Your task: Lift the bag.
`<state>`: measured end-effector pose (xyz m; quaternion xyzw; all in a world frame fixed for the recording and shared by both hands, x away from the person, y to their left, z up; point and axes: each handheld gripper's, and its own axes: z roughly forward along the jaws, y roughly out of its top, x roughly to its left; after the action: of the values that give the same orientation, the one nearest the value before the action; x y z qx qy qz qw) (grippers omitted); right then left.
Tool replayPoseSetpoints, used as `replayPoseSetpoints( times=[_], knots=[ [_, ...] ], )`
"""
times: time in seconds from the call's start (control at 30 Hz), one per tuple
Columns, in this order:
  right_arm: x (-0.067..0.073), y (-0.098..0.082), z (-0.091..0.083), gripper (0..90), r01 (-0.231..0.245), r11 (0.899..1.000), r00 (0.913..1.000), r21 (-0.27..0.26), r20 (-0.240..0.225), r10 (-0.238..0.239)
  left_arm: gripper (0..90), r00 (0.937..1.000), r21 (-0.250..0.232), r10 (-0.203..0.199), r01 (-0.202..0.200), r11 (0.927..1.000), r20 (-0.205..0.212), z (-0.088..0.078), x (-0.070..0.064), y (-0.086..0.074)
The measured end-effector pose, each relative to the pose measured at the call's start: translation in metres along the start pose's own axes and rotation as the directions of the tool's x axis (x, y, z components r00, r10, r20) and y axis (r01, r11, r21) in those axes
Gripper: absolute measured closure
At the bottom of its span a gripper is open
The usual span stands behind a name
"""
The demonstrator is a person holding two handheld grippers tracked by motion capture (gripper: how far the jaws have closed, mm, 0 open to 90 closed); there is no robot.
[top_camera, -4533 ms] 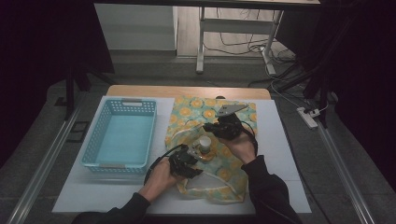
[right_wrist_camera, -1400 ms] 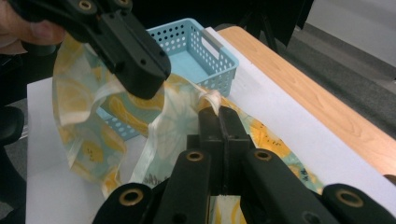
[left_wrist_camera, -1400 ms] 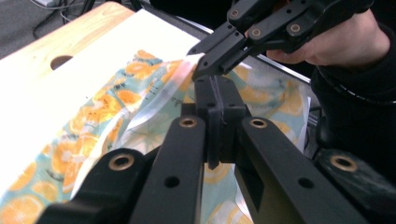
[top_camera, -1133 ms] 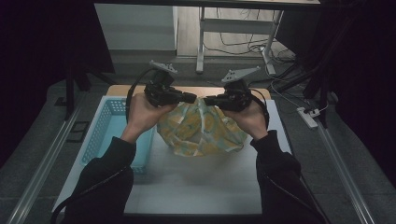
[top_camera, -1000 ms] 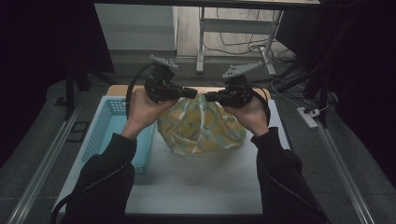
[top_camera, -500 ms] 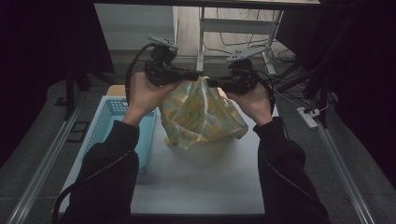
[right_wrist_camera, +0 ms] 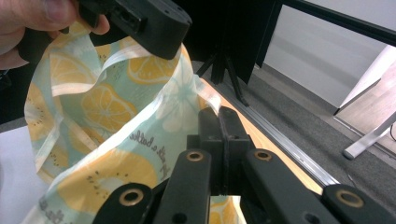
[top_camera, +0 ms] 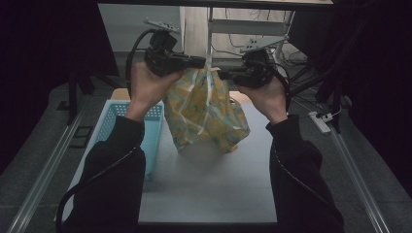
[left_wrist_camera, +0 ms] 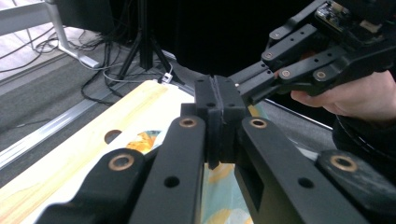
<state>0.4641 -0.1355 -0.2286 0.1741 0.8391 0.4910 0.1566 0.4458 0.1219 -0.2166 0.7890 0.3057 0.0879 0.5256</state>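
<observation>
Two grippers are clamped on the citrus-print bag [top_camera: 206, 109]: the left gripper [top_camera: 200, 62] and right gripper [top_camera: 224, 74] pinch opposite sides of its rim, so the bag hangs straight down between them, over the table [top_camera: 214, 189] beside the blue basket [top_camera: 145, 138]

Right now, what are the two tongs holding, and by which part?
Both hold the lemon-print bag by its top rim: left tongs and right tongs are each shut on the rim's edge.

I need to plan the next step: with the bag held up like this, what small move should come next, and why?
Probably swing the bag left over the blue basket. The left gripper and right gripper are both shut on its top edge, and it hangs above the table beside the basket.
</observation>
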Motion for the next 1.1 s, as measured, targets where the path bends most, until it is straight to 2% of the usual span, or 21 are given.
replayPoseSetpoints(
  times=[0.27,0.5,0.7,0.93,1.1],
  knots=[
    [-0.005,-0.004,0.009,90.0,-0.011,1.000,0.9998,0.020,0.019,0.010,90.0,0.9996,0.010,-0.006,0.006,0.9999,-0.028,0.011,0.008,-0.003],
    [-0.012,-0.013,0.020,90.0,-0.022,0.999,0.9988,0.043,0.045,0.020,90.0,0.9993,0.026,-0.003,0.004,0.9997,-0.036,0.024,0.016,-0.007],
    [-0.016,-0.019,0.028,90.0,-0.031,0.998,0.9984,0.053,0.049,0.029,89.8,0.9987,0.043,-0.010,0.012,0.9990,-0.049,0.031,0.023,-0.011],
    [-0.019,-0.025,0.033,87.4,-0.045,0.997,0.9981,0.056,0.045,0.042,88.7,0.9986,0.048,0.003,-0.001,0.9989,-0.052,0.036,0.025,-0.016],
    [-0.019,-0.027,0.030,82.5,-0.058,0.997,0.9976,0.041,0.040,0.056,80.2,0.9992,0.047,0.008,-0.006,0.9989,-0.039,0.037,0.025,-0.020]
  ],
)
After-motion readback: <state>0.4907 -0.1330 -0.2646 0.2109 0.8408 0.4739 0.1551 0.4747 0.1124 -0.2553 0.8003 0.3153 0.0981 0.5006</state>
